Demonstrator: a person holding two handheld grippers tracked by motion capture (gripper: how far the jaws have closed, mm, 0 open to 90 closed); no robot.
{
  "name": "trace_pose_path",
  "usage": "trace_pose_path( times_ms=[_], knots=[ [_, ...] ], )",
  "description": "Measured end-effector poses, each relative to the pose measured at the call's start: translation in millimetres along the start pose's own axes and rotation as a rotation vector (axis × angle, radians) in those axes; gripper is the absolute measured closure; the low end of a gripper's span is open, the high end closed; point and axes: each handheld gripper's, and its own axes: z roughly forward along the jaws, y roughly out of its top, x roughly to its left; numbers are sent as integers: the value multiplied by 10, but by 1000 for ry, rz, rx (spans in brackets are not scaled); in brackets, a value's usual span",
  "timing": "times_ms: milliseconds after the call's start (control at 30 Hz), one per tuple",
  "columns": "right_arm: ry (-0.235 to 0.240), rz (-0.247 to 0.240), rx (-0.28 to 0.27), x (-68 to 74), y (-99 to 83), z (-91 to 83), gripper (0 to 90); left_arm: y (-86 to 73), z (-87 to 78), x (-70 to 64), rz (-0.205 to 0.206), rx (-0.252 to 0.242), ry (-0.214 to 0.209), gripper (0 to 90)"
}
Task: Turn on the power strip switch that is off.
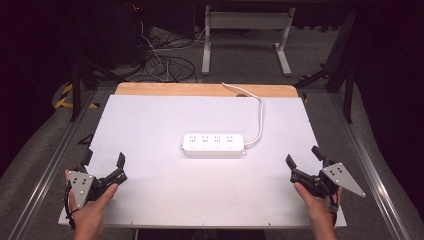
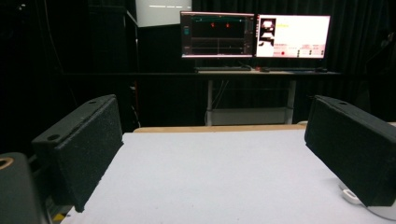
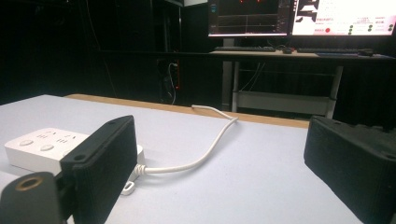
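Left gripper [image 1: 104, 161], black two-jaw tool under a grey three-cornered plate, sits at the near left corner of the white rectangular table board [image 1: 165, 200]; jaws spread wide, nothing between them, the person's left hand [image 1: 90, 207] wrapped round its body. Centre of board, slightly right: white four-outlet plastic power strip [image 1: 214, 144], lying flat, well apart from both grippers. Its white cable [image 1: 260, 112] runs from the strip's right end to the far edge. Right gripper [image 1: 304, 158] at near right corner, jaws likewise wide apart and empty, held in the right hand [image 1: 315, 202].
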Motion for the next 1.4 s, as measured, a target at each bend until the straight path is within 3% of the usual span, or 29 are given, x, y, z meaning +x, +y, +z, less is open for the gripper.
trace_pose_path(
  times_ms=[100, 1400],
  knots=[
    [-2, -1, 0, -2, 0, -2, 102, 4, 4, -13, 14, -5, -4, 52],
    [-4, -22, -9, -14, 35, -32, 153, 34, -6, -20, -37, 9, -30, 92]
  ],
)
